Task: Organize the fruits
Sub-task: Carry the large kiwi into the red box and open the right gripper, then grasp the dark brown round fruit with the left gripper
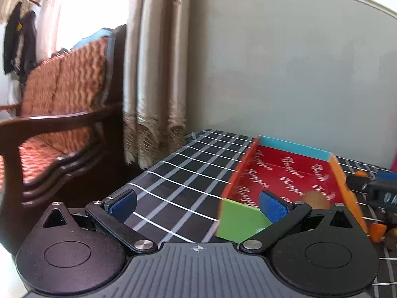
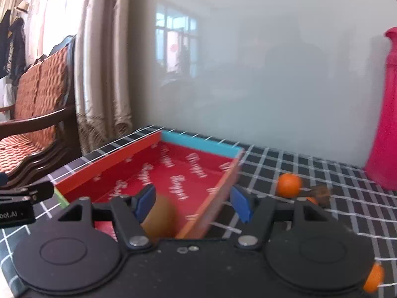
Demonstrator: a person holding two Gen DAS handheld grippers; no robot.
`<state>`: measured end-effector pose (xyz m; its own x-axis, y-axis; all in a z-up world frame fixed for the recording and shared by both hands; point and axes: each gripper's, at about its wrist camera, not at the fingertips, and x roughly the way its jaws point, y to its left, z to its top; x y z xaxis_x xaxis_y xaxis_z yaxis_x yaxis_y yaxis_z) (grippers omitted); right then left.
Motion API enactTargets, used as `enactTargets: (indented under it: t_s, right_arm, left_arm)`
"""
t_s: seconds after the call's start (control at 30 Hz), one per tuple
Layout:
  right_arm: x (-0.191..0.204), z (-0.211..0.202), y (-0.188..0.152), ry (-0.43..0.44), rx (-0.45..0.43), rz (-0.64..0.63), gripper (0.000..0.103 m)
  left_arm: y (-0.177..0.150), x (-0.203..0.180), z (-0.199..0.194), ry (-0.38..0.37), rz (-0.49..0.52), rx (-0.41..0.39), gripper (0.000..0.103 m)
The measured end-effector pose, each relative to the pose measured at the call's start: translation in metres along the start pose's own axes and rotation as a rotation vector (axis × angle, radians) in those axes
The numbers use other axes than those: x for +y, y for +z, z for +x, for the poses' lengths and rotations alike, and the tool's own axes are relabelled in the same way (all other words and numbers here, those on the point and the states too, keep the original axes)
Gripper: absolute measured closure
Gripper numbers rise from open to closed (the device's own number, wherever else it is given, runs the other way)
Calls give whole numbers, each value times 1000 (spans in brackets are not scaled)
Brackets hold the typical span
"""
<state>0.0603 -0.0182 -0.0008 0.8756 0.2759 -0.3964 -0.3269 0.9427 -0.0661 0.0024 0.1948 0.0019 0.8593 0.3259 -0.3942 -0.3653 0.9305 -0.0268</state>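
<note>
Red tray (image 2: 173, 173) on checked cloth (image 2: 310, 173), long axis running away twd wall. Brown fruit (image 2: 158, 219), blurred, inside near end betw parted right gripper (image 2: 193, 204) pads, not pinched. Left gripper (image 1: 198, 204) wide apart, empty

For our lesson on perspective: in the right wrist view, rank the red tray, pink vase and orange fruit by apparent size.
1. red tray
2. pink vase, partly cut off by the frame
3. orange fruit
</note>
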Motion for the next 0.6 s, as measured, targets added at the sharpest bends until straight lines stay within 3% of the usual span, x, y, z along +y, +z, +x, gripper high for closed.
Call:
enactTargets:
  t_s: [0.17, 0.27, 0.37, 0.6]
  right_arm:
    - [-51, -17, 4, -93, -32, 87, 37]
    - [-83, -27, 3, -147, -35, 142, 37]
    - [-106, -37, -1, -190, -36, 173, 37]
    - [-135, -55, -11, -240, -31, 179, 37]
  left_arm:
    - [-1, -19, -6, -1, 6, -22, 0]
    - [0, -31, -10, -88, -3, -23, 0]
    - [1, -51, -17, -121, 21, -64, 0]
    - [2, -96, -23, -200, 52, -49, 0]
